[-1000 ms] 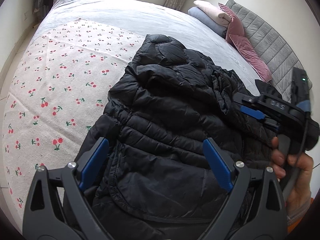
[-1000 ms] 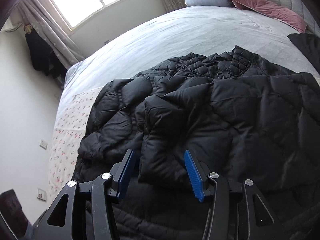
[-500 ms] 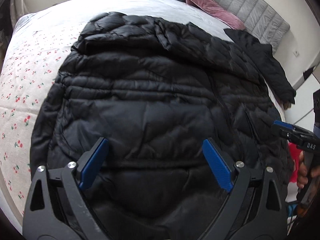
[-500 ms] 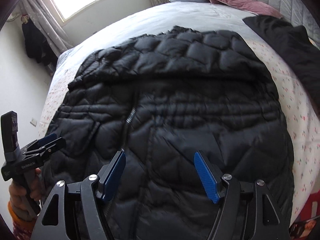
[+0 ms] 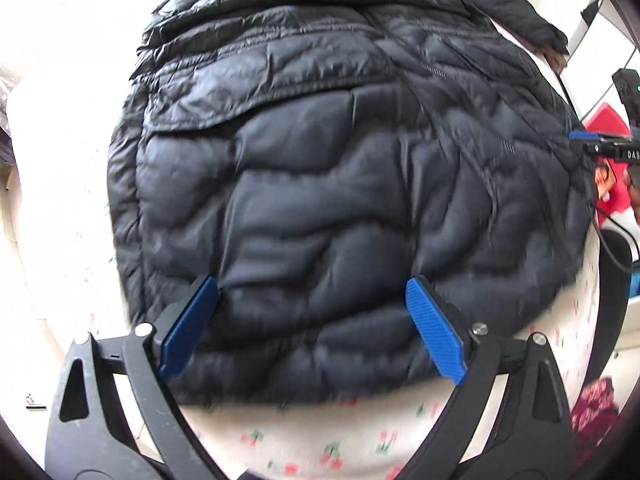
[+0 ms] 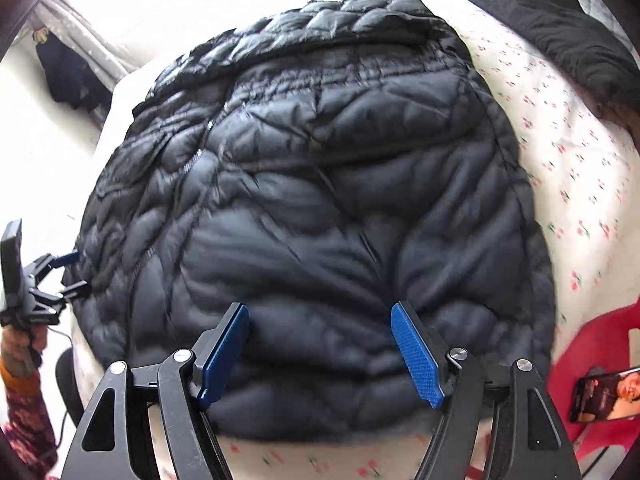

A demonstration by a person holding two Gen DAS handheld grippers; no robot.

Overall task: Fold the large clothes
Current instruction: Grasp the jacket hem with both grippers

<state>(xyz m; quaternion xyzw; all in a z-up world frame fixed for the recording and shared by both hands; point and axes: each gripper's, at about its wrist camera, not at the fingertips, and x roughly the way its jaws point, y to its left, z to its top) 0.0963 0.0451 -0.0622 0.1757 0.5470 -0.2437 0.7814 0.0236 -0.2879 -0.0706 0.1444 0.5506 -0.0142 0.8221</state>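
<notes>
Across the left wrist view, a black puffer jacket (image 5: pixel 340 168) lies spread flat on the bed (image 5: pixel 320 436), which has a white sheet with a cherry print. Left tongs (image 5: pixel 312 328) hang over the jacket's near hem, blue pads wide apart, gripping nothing. One sleeve (image 5: pixel 520 12) stretches off toward top right. Right tongs (image 5: pixel 600 146) show at the far right edge beside the jacket; their state is not readable from here. Frame is motion-blurred.

Right wrist view: same jacket (image 6: pixel 320 184) fills the middle, zipper line running down its left part. Right tongs (image 6: pixel 320 352) sit over the near hem, pads spread, nothing between them. Left tongs (image 6: pixel 70 276) are at the jacket's left edge, spread apart, held by a hand (image 6: pixel 20 344). Another black garment (image 6: pixel 552 28) lies top right, a phone (image 6: pixel 604 394) at lower right.
</notes>
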